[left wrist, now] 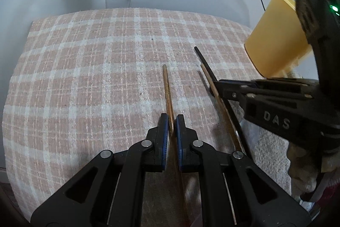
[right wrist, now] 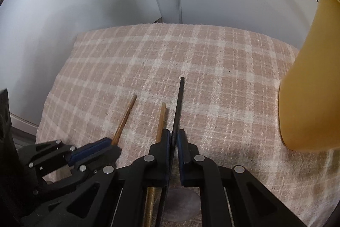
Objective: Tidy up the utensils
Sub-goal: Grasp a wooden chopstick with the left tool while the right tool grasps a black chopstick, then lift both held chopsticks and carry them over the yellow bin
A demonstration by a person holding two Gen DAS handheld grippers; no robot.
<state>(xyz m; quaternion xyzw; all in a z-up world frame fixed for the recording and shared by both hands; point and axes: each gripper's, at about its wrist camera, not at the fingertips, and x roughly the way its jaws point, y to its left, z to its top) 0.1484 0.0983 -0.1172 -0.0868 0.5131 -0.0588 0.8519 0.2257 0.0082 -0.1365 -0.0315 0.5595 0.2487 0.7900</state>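
Left claw (left wrist: 171, 120) is clamped on a brown chopstick (left wrist: 166, 86). Right claw (right wrist: 173, 135) is clamped on a black chopstick (right wrist: 179, 99). Another brown stick (right wrist: 160, 120) lies beside it on a plaid cloth (right wrist: 212, 69). A yellow cup (right wrist: 308, 88) stands near the cloth's right edge.

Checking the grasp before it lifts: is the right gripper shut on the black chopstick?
Shut. The right gripper has both blue pads pressed against the black chopstick, with no gap showing.

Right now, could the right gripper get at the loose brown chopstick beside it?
Probably not yet: the right gripper is shut on the black chopstick. The brown chopstick lies just left of its jaws, uncovered, so the way is free once it lets go.
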